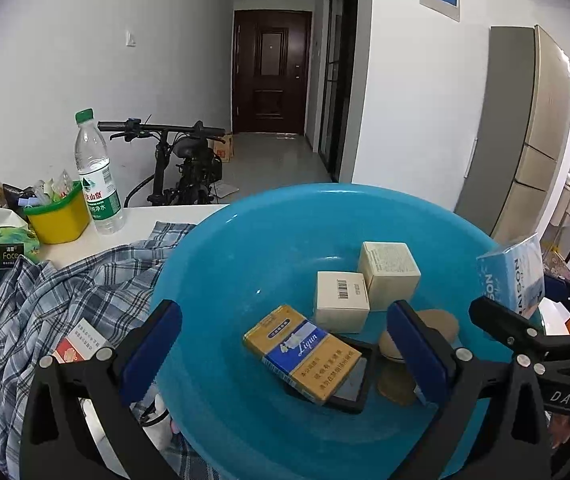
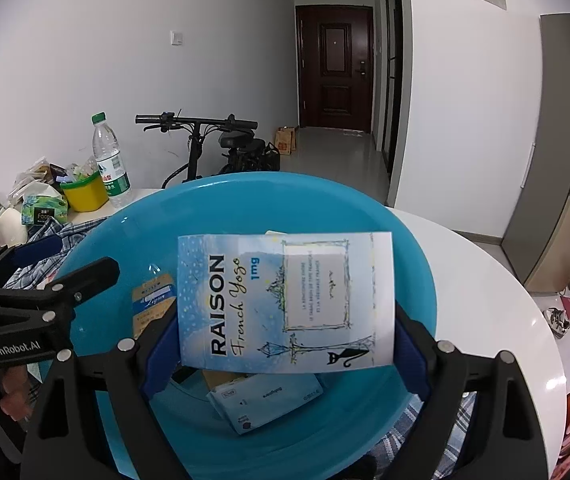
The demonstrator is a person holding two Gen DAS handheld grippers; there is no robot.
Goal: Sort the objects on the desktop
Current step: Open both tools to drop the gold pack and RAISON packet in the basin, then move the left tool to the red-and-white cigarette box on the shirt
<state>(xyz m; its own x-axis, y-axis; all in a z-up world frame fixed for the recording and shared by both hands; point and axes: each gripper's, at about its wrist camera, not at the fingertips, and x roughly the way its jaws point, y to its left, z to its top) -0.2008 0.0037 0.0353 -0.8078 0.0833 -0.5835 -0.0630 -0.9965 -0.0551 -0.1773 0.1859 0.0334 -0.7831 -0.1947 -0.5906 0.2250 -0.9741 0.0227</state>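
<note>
The right gripper [image 2: 285, 344] clamps the RAISON cigarette pack [image 2: 285, 300] above the blue basin [image 2: 413, 248], presumably to drop it in, while the left gripper [image 1: 285, 344] hovers open over the Liqun pack [image 1: 305, 354] at 6 o'clock.

one blue bowl [image 1: 221, 248], two cream boxes [image 1: 343, 300], three cigarette packs [image 1: 303, 354], one water bottle [image 1: 95, 176], one yellow tub [image 1: 59, 220], one bike [image 1: 185, 164]

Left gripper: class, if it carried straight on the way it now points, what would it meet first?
Probably the yellow-and-blue Liqun pack lying in the blue basin, right ahead of the open left gripper; depth is uncertain.
</note>
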